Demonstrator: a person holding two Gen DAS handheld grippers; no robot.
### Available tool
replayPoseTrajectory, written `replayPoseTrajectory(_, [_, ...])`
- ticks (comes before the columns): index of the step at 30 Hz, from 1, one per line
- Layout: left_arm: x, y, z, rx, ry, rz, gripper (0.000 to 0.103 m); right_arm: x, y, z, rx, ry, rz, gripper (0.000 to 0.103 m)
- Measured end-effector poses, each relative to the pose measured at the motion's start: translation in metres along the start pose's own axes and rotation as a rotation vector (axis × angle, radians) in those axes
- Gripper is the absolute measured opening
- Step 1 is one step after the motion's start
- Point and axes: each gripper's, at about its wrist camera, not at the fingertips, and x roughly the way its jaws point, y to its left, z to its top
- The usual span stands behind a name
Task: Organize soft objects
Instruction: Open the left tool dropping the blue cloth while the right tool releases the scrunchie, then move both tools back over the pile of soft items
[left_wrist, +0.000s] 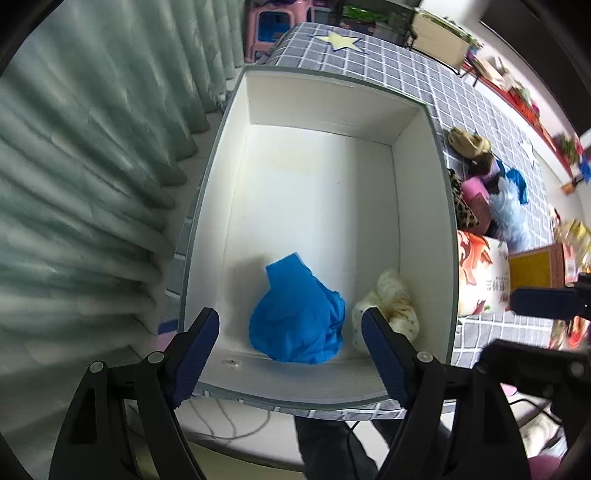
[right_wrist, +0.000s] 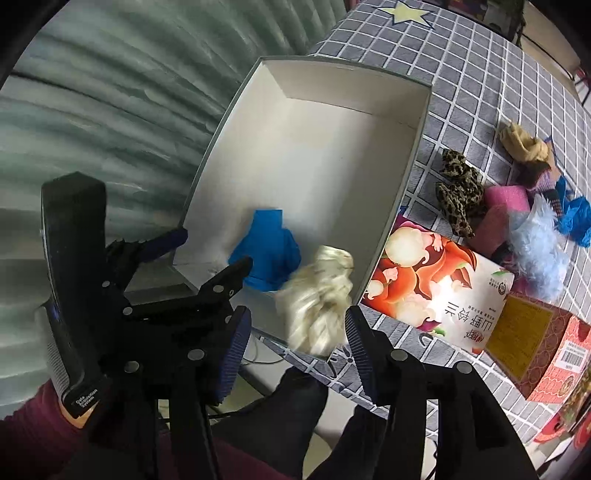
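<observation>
Hand-held gripper (left_wrist: 290, 343) above blue cloth (left_wrist: 297, 317)

Left gripper (left_wrist: 290, 354): black frame, two long black arms, dark blue ribbed pads (left_wrist: 195, 356), round silver screws at joints. Right gripper (right_wrist: 293, 352): same build, black arms, blue ribbed pads (right_wrist: 236, 354), grey round screws. Seen from right wrist camera, left gripper has thick black handle (right_wrist: 70, 280) with small white words near bottom. Dark red sleeve (right_wrist: 33, 432) on person's arm below handle. Dark trousers (right_wrist: 295, 417) near bottom edge. Thin black cable (right_wrist: 255, 406) runs beside legs.
</observation>
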Motion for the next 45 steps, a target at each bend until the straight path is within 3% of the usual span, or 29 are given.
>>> replayPoseTrajectory(2, [-0.001, 0.003, 0.0, -0.04, -0.05, -0.025, 0.091, -0.002, -0.002, 0.0, 0.01, -0.004, -0.037, 0.082])
replayPoseTrajectory(6, [-0.005, 0.01, 0.002, -0.079, -0.058, -0.029, 0.102, -0.007, -0.007, 0.0, 0.03, -0.022, -0.081, 0.101])
replayPoseTrajectory(22, [-0.025, 0.008, 0.014, -0.049, -0.081, -0.105, 0.102, -0.023, -0.003, 0.003, 0.016, -0.099, -0.148, 0.102])
replayPoseTrajectory(29, [-0.046, 0.003, 0.035, 0.018, -0.127, -0.147, 0.102, -0.041, -0.004, 0.004, 0.06, -0.182, -0.145, 0.102])
replayPoseTrajectory(36, [-0.059, -0.033, 0.055, 0.132, -0.137, -0.19, 0.102, -0.064, -0.026, -0.005, 0.159, -0.243, -0.148, 0.102])
replayPoseTrajectory(45, [-0.069, -0.093, 0.064, 0.276, -0.14, -0.184, 0.102, -0.108, -0.069, -0.033, 0.308, -0.342, -0.146, 0.102])
